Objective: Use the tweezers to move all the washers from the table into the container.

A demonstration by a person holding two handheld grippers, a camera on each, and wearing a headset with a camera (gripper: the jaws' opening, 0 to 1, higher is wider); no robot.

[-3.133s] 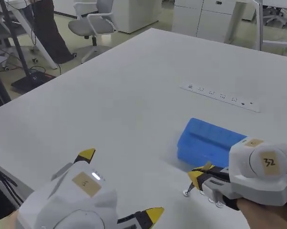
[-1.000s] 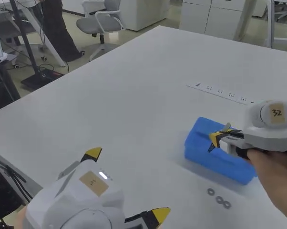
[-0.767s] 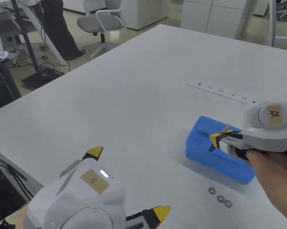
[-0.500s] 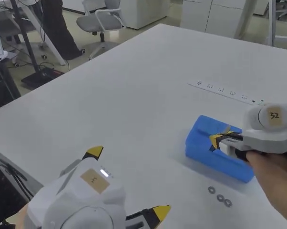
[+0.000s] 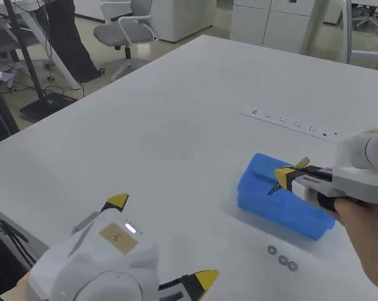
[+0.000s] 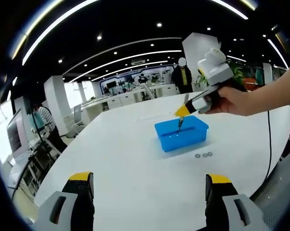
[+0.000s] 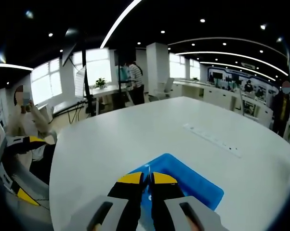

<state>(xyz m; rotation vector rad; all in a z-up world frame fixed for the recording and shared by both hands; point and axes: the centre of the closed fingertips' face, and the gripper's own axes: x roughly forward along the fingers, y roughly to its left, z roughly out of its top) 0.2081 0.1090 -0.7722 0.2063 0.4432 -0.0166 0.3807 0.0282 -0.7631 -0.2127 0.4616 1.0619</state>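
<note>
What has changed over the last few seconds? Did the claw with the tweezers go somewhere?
The right claw, shut on the tweezers, lifted from the washers on the table and moved over the container, with the tweezers' tip pointing down into it. The left claw stayed open and low, the container stayed put, and three washers still lie beside it.

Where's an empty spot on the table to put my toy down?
Free: the wide tabletop between the left gripper and the blue container, and left of the power strip. Crowded: beside the container, where three washers lie near the right gripper.
</note>
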